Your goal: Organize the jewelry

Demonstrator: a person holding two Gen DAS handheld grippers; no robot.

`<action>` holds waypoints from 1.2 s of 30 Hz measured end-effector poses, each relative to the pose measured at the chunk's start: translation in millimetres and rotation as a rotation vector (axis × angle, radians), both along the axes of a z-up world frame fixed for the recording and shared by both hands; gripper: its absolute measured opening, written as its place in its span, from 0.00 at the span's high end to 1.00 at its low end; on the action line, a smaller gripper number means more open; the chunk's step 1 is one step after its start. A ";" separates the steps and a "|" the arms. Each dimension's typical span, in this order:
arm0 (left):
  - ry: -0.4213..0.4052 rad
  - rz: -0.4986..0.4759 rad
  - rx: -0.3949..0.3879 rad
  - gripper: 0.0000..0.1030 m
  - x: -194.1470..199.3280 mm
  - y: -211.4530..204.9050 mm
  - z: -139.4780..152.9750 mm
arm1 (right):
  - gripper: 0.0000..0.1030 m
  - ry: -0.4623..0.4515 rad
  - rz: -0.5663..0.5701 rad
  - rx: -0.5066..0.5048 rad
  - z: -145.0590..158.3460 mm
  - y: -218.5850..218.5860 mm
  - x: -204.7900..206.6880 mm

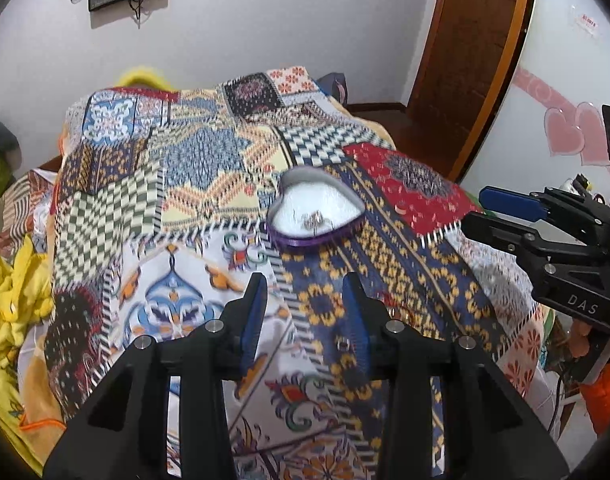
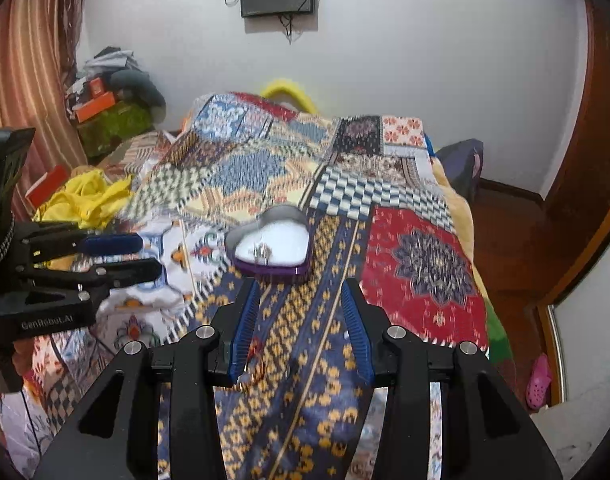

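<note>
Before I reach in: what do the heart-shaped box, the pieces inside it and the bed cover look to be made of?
Heart-shaped box: glossy purple outer wall, probably plastic or lacquered card; pale matte lining, maybe fabric or foam.
Pieces inside: silvery with bright glints, so likely metal; too small to tell more.
Bed cover: soft printed patchwork cloth that drapes and wrinkles; matte.

Even, soft indoor light; motion blur smears both views (fisheye-bent, dark-cornered edges).

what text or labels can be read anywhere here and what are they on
"DAS": on the right gripper body, seen from the left wrist view.
"GenRobot.AI": on the left gripper body, seen from the right wrist view.
Red-lettered wall sticker: too blurred to read.
</note>
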State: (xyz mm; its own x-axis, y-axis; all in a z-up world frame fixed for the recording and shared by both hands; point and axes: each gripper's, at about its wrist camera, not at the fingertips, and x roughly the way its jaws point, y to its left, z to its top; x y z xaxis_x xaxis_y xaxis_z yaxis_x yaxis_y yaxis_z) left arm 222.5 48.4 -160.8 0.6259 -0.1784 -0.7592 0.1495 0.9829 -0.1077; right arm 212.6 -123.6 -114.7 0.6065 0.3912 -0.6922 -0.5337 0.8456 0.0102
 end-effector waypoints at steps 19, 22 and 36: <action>0.149 -0.143 0.109 0.63 -9.0 -16.3 -60.0 | 0.62 0.156 0.041 -0.157 -77.1 -6.2 -20.2; 0.148 -0.170 0.125 0.63 -6.7 -20.7 -64.6 | 0.62 0.137 0.049 -0.168 -78.7 -1.8 -19.6; 0.133 -0.203 0.079 0.81 3.6 -31.1 -73.7 | 0.63 0.104 0.070 -0.143 -84.9 10.5 -9.5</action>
